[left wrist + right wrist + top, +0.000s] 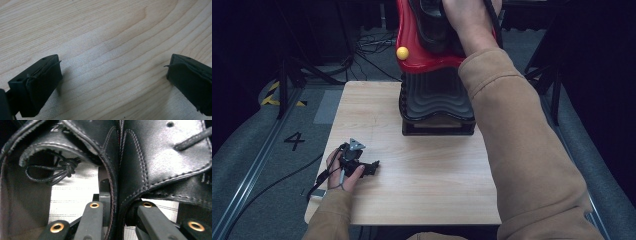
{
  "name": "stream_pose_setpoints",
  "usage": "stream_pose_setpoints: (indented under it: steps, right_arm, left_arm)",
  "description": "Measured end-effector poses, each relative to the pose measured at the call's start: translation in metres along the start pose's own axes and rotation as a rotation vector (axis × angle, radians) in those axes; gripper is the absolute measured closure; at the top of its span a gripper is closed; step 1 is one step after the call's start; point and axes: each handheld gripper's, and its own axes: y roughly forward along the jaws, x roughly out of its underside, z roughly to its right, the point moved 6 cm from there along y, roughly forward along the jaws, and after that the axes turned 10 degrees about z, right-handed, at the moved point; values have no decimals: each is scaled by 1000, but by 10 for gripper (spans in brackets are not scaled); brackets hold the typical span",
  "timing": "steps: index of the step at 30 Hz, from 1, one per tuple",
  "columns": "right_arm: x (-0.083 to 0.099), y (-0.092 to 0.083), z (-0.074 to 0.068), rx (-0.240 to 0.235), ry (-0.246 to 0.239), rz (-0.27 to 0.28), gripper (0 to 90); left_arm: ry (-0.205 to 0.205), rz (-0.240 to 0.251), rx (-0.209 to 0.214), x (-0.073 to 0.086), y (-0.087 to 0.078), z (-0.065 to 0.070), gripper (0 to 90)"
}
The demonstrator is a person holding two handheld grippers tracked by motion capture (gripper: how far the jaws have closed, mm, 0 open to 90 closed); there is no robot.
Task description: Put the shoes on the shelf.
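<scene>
Right claw [117, 220] is pinching the black shoe's [155, 157] leather edge above the red-and-black stand [437, 100] at the counter's [422, 175] far end. Left claw [112, 82] is resting spread on the counter. Risk: the thin edge is likely slipping free and the shoe dropping.

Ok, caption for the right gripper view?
Right tool pinching the leather edge of a black lace-up shoe.

This looks like a lab or recording studio. A small wooden table [422, 195] stands on grey carpet [272, 175], ringed by black curtains [597, 75]. Metal rails [249, 175] run along the floor, with yellow-and-black hazard tape [272, 95], a painted number 4 [294, 140], loose cables [372, 45] and stand legs [287, 80].
</scene>
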Motion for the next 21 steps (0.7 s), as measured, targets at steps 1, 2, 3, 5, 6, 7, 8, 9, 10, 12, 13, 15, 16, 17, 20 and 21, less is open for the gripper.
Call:
stream_pose_setpoints:
  steps: [1, 2, 3, 5, 6, 7, 8, 9, 10, 12, 13, 15, 16, 17, 20, 21]
  right_arm:
    - [1, 2, 0, 0, 6, 3, 809]
    - [3, 3, 0, -1, 8, 5, 809]
    - [4, 4, -1, -2, 8, 14, 808]
    - [5, 5, -2, 1, -2, 18, 805]
    - [5, 5, -3, 3, -5, 17, 802]
    - [5, 5, -4, 5, -10, 15, 799]
    - [5, 5, -5, 5, -16, 16, 795]
    - [5, 6, -5, 2, -15, 12, 785]
    - [5, 6, -5, -4, -18, 6, 758]
    - [5, 6, -5, -22, -28, -7, 727]
    - [5, 6, -4, -20, -29, -11, 680]
    - [5, 7, -2, -41, -11, -24, 660]
    - [5, 6, -1, -42, -6, -27, 656]
    - [5, 5, -1, -44, -3, -28, 650]
    - [6, 4, -2, -55, 3, -28, 592]
    - [7, 3, -3, -55, 4, -30, 585]
  left_arm:
    - [0, 0, 0, 0, 0, 0, 1]
    - [0, 0, 0, 0, 0, 0, 1]
    - [0, 0, 0, 0, 0, 0, 1]
    - [0, 0, 0, 0, 0, 0, 1]
    - [0, 0, 0, 0, 0, 0, 1]
    - [0, 0, 0, 0, 0, 0, 1]
    - [0, 0, 0, 0, 0, 0, 1]
    - [-1, 0, 0, 0, 0, 0, 1]
    - [-1, 0, 0, 0, 0, 0, 1]
    - [-1, 0, 0, 0, 0, 0, 1]
    - [-1, 0, 0, 0, 0, 0, 1]
    - [0, 0, 0, 0, 0, 0, 1]
    - [0, 0, 0, 0, 0, 0, 1]
    - [-1, 0, 0, 0, 0, 0, 1]
    - [0, 1, 0, 0, 0, 0, 1]
    - [0, 0, 0, 0, 0, 0, 1]
